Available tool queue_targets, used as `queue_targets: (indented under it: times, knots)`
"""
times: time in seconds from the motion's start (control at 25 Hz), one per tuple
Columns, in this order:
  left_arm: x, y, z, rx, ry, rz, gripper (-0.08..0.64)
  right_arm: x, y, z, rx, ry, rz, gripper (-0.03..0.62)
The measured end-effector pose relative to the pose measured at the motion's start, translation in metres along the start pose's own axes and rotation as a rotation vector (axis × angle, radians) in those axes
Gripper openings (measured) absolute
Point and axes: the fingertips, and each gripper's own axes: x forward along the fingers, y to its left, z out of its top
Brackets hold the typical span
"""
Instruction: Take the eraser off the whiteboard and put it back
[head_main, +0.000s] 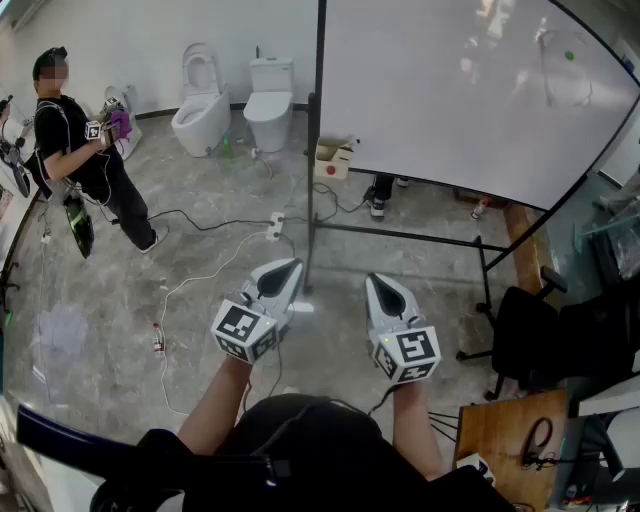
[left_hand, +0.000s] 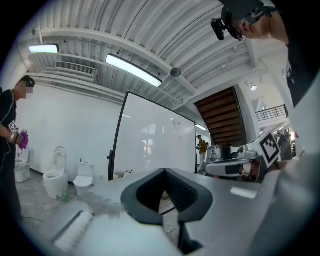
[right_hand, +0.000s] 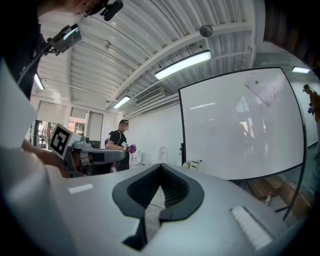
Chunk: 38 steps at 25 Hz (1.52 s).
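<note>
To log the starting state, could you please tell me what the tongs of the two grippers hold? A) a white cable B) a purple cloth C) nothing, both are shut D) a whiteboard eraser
C: the left gripper and the right gripper each show tongs closed tip to tip with nothing between them, the large white whiteboard standing apart ahead.

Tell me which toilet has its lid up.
The left toilet, nearer the standing person: its lid stands raised, while the right toilet has its lid down.
</note>
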Motion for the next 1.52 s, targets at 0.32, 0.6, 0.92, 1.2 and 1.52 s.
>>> queue_targets:
  times: [0.32,0.6,0.92,1.2,1.52]
  knots:
    - [0.012,-0.002,0.006,0.012,-0.005,0.021,0.002,-0.002,-0.010,0.000,-0.014,-0.002,0.009,0.009]
    - [0.017,-0.013,0.001,0.011,-0.003,0.022,0.002,-0.011,-0.012,0.000,-0.003,-0.002,0.068,0.009]
    - [0.024,-0.028,0.000,0.035,-0.005,0.051,0.002,-0.019,-0.027,0.001,-0.042,0.004,0.084,0.009]
    - [0.016,-0.042,-0.008,0.036,0.000,0.080,0.002,-0.036,-0.037,0.000,-0.043,0.001,0.096,0.009]
    - [0.016,-0.054,-0.006,0.047,0.005,0.098,0.002,-0.048,-0.039,0.000,-0.041,-0.005,0.115,0.009]
